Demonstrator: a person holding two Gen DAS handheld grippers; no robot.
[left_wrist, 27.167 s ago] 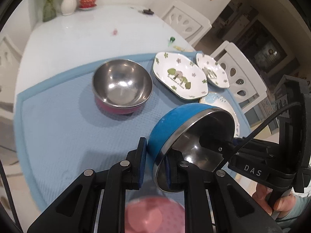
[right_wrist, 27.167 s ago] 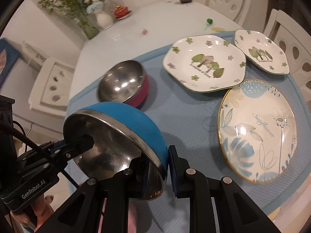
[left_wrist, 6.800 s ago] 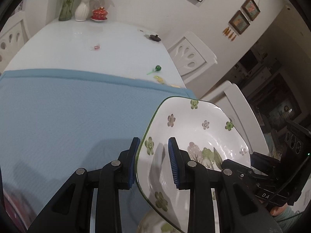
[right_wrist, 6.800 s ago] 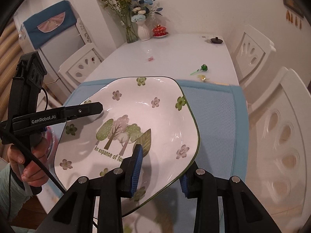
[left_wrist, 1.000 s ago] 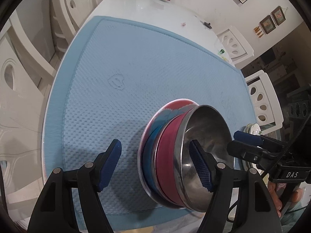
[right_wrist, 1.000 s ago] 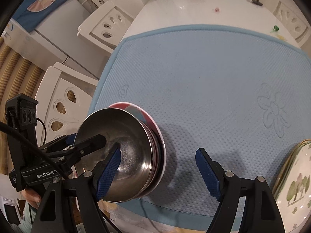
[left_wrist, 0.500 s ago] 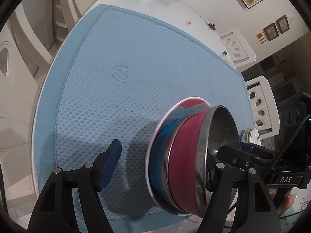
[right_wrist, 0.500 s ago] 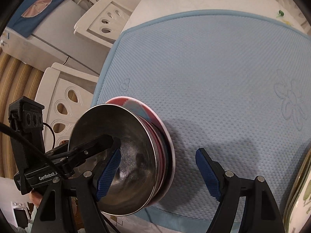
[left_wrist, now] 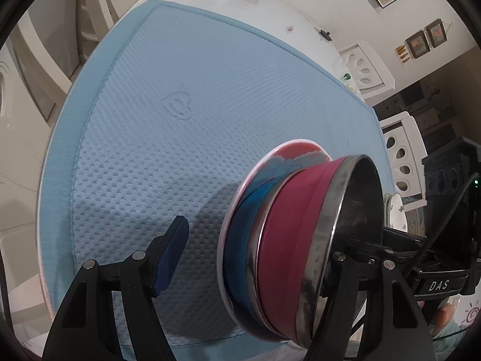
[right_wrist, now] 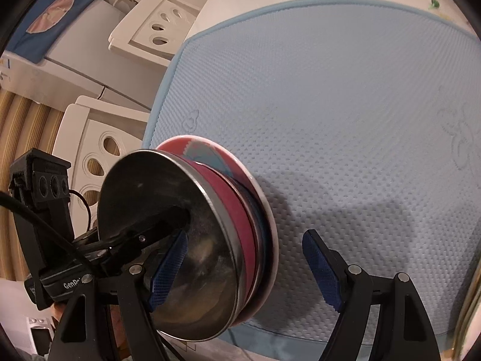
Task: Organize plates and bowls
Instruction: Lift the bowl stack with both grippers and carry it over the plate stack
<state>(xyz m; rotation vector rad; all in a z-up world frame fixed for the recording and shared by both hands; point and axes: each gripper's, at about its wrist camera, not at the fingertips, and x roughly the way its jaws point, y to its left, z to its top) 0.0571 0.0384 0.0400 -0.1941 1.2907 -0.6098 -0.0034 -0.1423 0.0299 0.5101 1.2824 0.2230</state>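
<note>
A stack stands near the front edge of the blue mat [left_wrist: 168, 156]: a pink plate [left_wrist: 300, 149] at the bottom, a blue bowl [left_wrist: 240, 225] on it, and a red steel bowl [left_wrist: 288, 240] nested inside. My left gripper [left_wrist: 255, 240] is open and straddles the stack's wall. Its left pad [left_wrist: 171, 252] hangs clear over the mat, and its other finger is hidden inside the bowl. My right gripper [right_wrist: 245, 237] is open too, with one pad [right_wrist: 168, 267] inside the red bowl [right_wrist: 237, 210] and the other pad [right_wrist: 318, 267] clear of the plate's rim [right_wrist: 264, 198].
A pile of flowered plates [left_wrist: 396, 207] lies past the bowls, also at the plate pile's edge [right_wrist: 469, 300]. White chairs [right_wrist: 99, 144] stand close beside the mat's left edge. Beyond the mat lies white table [left_wrist: 270, 15] with small items at its far end.
Both views have closed in on the stack, which now looks larger and more side-on. The right gripper has sunk lower around the bowl's rim. The stack has stayed in place.
</note>
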